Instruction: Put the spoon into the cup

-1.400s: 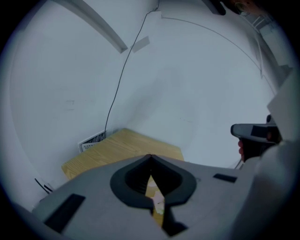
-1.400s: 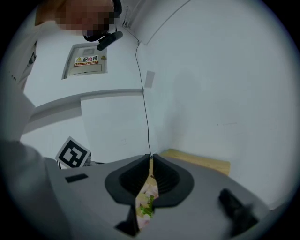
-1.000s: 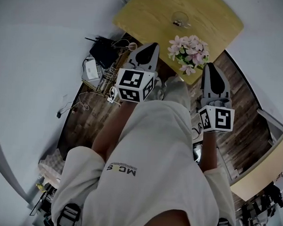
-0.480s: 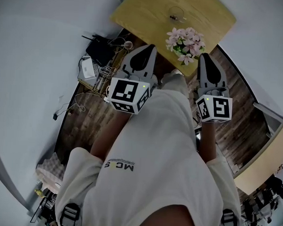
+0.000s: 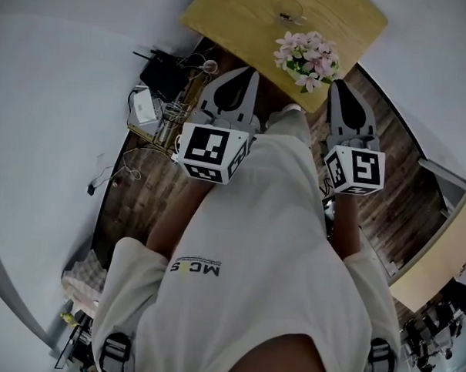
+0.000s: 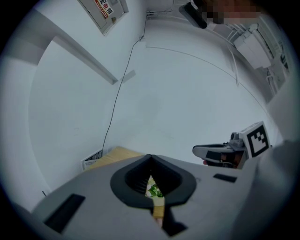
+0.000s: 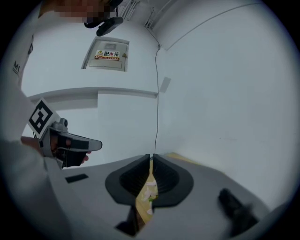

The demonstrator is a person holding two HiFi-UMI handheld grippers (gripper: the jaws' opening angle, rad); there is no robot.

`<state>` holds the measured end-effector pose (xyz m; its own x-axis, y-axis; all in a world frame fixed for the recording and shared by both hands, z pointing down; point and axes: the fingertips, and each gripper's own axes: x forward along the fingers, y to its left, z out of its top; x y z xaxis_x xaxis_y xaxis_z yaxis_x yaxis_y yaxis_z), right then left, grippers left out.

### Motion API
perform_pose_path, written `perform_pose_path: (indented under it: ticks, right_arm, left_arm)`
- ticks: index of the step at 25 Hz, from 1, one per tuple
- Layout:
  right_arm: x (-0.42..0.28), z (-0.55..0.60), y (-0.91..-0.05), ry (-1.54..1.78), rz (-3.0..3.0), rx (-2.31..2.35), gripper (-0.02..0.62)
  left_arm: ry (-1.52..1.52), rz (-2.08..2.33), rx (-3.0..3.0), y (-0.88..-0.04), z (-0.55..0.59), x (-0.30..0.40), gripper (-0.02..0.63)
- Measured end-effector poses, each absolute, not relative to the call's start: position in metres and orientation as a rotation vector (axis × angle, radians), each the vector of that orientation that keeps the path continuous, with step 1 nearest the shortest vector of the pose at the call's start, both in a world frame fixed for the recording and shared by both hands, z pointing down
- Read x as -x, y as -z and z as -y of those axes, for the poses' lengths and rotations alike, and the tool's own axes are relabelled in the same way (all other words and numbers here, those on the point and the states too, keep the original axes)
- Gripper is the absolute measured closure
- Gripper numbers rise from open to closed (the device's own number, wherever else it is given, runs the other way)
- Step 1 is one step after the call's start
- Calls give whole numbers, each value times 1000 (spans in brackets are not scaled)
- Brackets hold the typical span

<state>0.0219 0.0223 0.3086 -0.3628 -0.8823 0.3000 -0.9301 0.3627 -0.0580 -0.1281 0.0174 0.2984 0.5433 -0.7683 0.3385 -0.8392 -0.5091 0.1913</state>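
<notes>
Hovering at 6 o'clock of yellow wooden surface [image 5: 232, 21]: left gripper [image 5: 239, 74], right gripper [image 5: 339, 86], both clenched, empty. Clear glass cup [image 5: 289, 8] at 12 o'clock, beyond pink flower bunch [image 5: 306, 53]; spoon indistinct.

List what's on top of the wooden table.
On the table: a clear glass cup and a bunch of pink flowers at the near edge. A small dark thing shows at the cup; too small to identify. Flowers cover the tabletop under them.
</notes>
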Motion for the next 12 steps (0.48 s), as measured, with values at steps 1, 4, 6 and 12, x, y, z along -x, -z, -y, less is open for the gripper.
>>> perform_pose_path:
  ticks: [1, 4, 6, 12]
  right_arm:
    - [-20, -23, -307, -322, 2411, -1626, 555]
    - [-17, -24, -300, -318, 2424, -1647, 555]
    - [-14, -26, -292, -351, 2471, -1660, 555]
    - [-2, -37, -297, -416, 2520, -1580, 555]
  left_arm:
    - [-307, 1319, -2454, -301, -19, 127, 594]
    - [-322, 1296, -2465, -306, -21, 126, 594]
    - [-313, 1291, -2468, -306, -22, 126, 594]
    - [-302, 1270, -2466, -309, -28, 128, 594]
